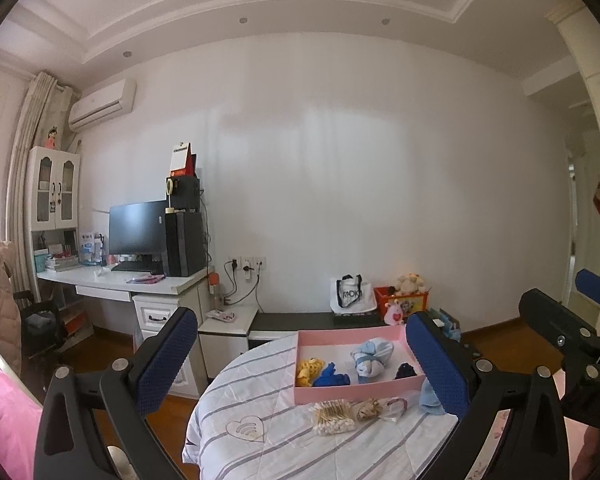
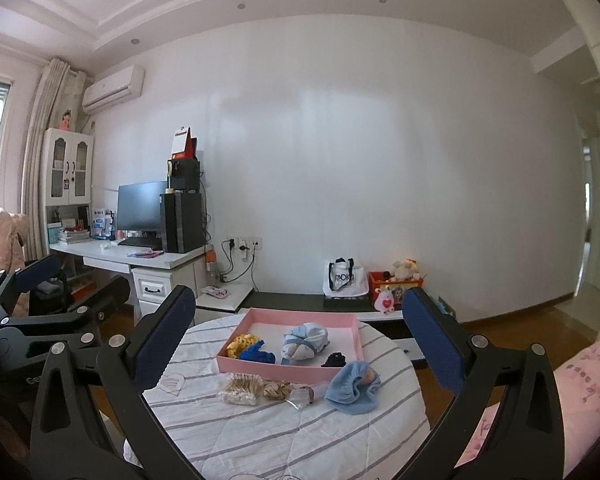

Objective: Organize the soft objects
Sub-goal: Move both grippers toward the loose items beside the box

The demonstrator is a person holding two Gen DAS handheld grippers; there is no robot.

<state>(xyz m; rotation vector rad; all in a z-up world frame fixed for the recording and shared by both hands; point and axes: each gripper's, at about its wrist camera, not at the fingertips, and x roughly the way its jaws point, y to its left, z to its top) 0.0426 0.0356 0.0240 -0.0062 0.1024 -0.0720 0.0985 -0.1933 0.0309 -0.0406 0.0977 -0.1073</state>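
You have a round table under a striped cloth in front of you, and on it at about 12 o'clock sits the pink tray, already holding a yellow toy, a blue toy, a pale bundle and a dark scrunchie. Outside the tray, along its near wall, lie the things not yet sorted: a light blue hat at 5 o'clock from the tray, a beige scrunchie and a clear packet of cotton swabs at 6 to 7 o'clock. The risk, as I judge it, is in the crowding: swabs, scrunchie and a clear wrapper touch one another, so a wide closing bite could drag the swabs along or push the packet off the cloth. The hat is limp and may slip out if you pinch only its edge. The two grippers also hover close side by side and could knock together. Your left gripper has its fingers spread fully apart, with nothing between them. Your right gripper is likewise wide apart and empty, touching nothing.
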